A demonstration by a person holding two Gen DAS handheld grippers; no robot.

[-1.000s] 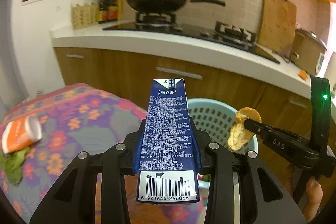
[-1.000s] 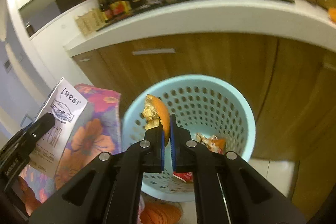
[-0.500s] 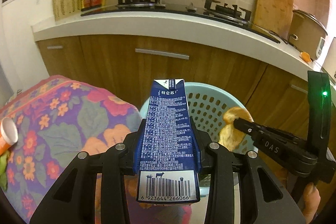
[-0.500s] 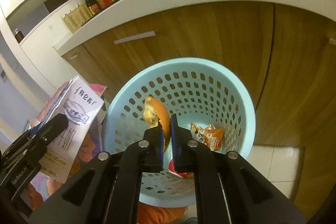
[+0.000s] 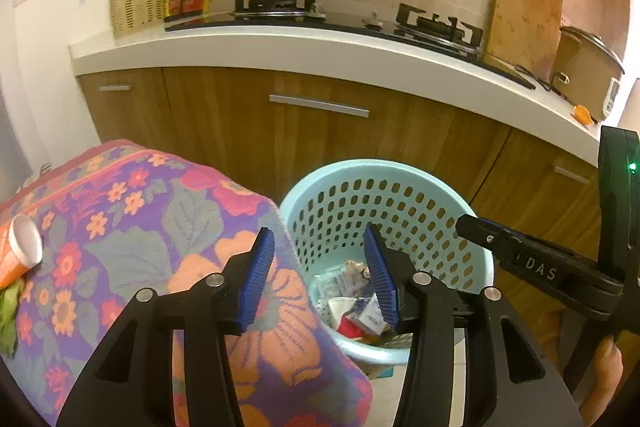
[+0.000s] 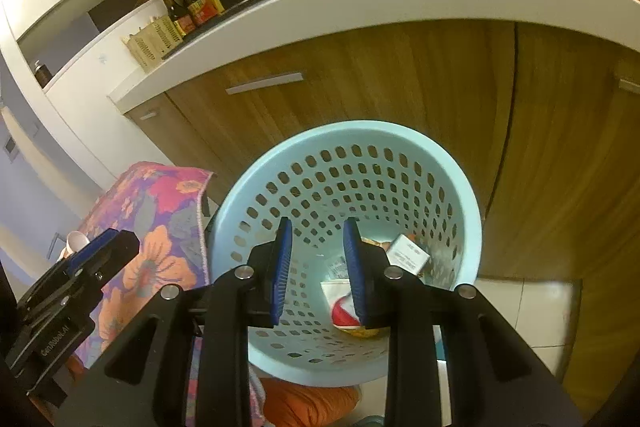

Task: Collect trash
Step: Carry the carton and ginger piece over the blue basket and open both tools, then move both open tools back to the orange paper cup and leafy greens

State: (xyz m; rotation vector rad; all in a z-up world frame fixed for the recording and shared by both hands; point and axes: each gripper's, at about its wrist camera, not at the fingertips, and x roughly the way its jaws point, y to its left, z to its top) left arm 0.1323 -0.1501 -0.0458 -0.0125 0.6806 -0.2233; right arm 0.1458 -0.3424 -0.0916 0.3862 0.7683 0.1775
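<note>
- Gaping wide and holding nothing, the left gripper point(image 5: 318, 271) hangs above the near rim of the pale blue perforated plastic basket point(image 5: 404, 173), its blue ribbed jaws well apart.
- Over the same basket point(image 6: 400, 135), the right gripper point(image 6: 316, 267) has its jaws apart too, with nothing between them, and points down into the basket's mouth.
- Inside the basket, at its bottom, lies the trash: a blue-and-white milk carton point(image 6: 408, 255) against the right wall, a red-and-white wrapper point(image 6: 340, 303) below the right gripper's right jaw, and other scraps too jumbled to name.
- From the left wrist view the same heap point(image 5: 356, 311) shows between and below the left gripper's jaws, touching neither.
- Left of the basket stands a desk draped in a purple floral cloth point(image 5: 132, 227), its corner just beside the basket's rim.
- On that cloth, well away from the basket, lie an orange-and-white tube point(image 5: 20, 251) and a green leaf scrap point(image 5: 10, 307).
- Behind the basket run brown wooden cabinet doors point(image 5: 320, 131).
</note>
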